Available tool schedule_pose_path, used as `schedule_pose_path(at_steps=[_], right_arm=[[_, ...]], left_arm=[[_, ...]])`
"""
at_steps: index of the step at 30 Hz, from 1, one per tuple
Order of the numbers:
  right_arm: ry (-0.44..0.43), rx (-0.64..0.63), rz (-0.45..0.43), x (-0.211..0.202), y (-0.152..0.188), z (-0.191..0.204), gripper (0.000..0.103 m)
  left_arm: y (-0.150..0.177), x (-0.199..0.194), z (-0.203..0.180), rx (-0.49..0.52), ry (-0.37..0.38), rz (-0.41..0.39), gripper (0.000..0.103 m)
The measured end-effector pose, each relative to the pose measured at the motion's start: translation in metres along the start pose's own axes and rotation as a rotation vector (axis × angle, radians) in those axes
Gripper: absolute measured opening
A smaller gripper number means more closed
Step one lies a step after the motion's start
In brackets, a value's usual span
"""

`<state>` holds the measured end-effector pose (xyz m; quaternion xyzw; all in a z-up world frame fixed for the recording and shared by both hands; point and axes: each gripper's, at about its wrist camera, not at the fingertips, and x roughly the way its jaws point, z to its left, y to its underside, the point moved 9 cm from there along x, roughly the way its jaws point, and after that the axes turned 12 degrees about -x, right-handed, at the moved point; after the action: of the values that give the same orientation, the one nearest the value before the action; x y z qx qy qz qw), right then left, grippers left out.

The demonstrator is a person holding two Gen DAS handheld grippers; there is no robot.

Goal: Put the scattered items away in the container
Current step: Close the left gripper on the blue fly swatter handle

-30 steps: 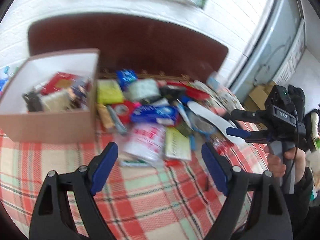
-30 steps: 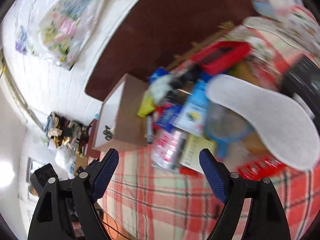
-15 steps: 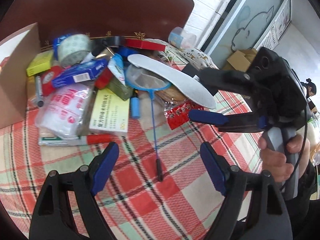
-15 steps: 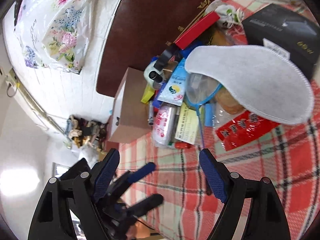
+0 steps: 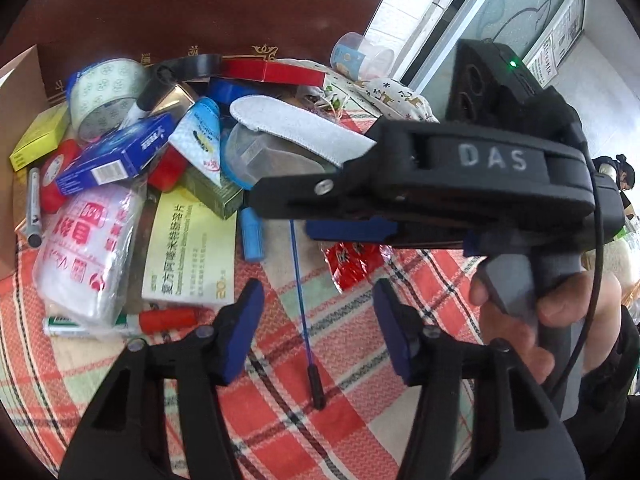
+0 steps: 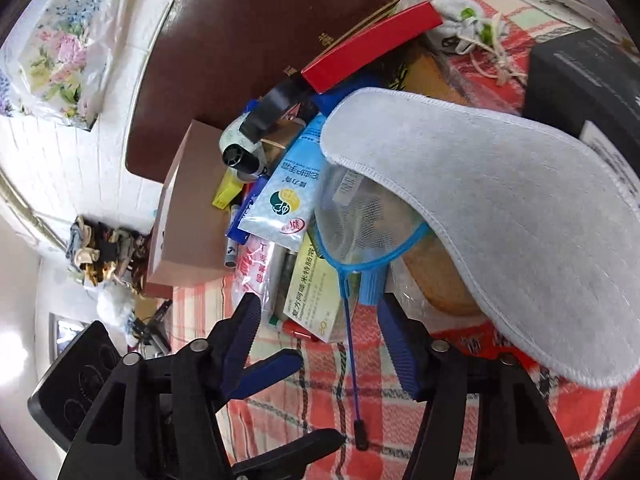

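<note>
A small blue net (image 5: 256, 160) lies in the pile under a white insole (image 5: 296, 132). Its thin blue handle (image 5: 306, 320) runs toward me across the checked cloth. My left gripper (image 5: 318, 328) straddles that handle, jaws closing, pads clear of it. The right gripper (image 5: 320, 216) reaches in from the right, above the handle. In the right wrist view, the right gripper (image 6: 320, 336) also has the handle (image 6: 350, 360) between its closing jaws, untouched. The left gripper (image 6: 296, 404) shows at lower left. The cardboard box (image 6: 188, 216) stands left of the pile.
The pile holds a tape roll (image 5: 104, 92), a blue carton (image 5: 116, 152), a white packet with red print (image 5: 88, 252), a yellow-white medicine box (image 5: 192, 248) and a red wrapper (image 5: 356, 260). A black box (image 6: 580, 76) sits at the far right. A dark headboard stands behind.
Both grippers have come down toward the net handle and their jaws have narrowed. The right gripper now fills the right side of the left wrist view.
</note>
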<state>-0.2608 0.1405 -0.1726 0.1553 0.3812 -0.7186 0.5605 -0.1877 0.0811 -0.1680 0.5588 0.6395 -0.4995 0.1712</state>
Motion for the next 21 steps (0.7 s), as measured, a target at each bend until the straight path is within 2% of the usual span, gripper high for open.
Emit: schedule_pose_path(at_steps=[1,3,4,8,12,14,16,21], right_arm=[[0.012,-0.007,0.007,0.003,-0.001,-0.001,0.05],[0.044,-0.036,0.012,0.008,-0.003,0.0,0.045],[0.058,-0.05,0.013,0.009,-0.003,-0.001,0.04],[0.089,-0.067,0.0,0.009,-0.006,-0.002,0.03],[0.103,-0.073,0.002,0.007,-0.005,-0.005,0.021],[0.119,-0.078,0.003,0.006,-0.004,-0.007,0.017],[0.126,-0.083,0.001,0.006,-0.004,-0.007,0.013],[0.118,-0.076,0.006,0.007,-0.002,-0.009,0.013]], left_arm=[[-0.001,0.003,0.001,0.001,-0.009,0.006,0.047],[-0.001,0.01,0.002,0.01,-0.032,0.019,0.037],[-0.001,0.013,0.002,0.014,-0.039,0.025,0.036],[0.0,0.021,0.001,0.012,-0.031,0.041,0.023],[-0.001,0.027,0.001,0.01,-0.041,0.049,0.018],[-0.002,0.03,0.001,0.012,-0.053,0.052,0.011],[-0.004,0.032,0.002,0.004,-0.053,0.056,0.01],[-0.006,0.035,0.0,-0.004,-0.054,0.062,0.01]])
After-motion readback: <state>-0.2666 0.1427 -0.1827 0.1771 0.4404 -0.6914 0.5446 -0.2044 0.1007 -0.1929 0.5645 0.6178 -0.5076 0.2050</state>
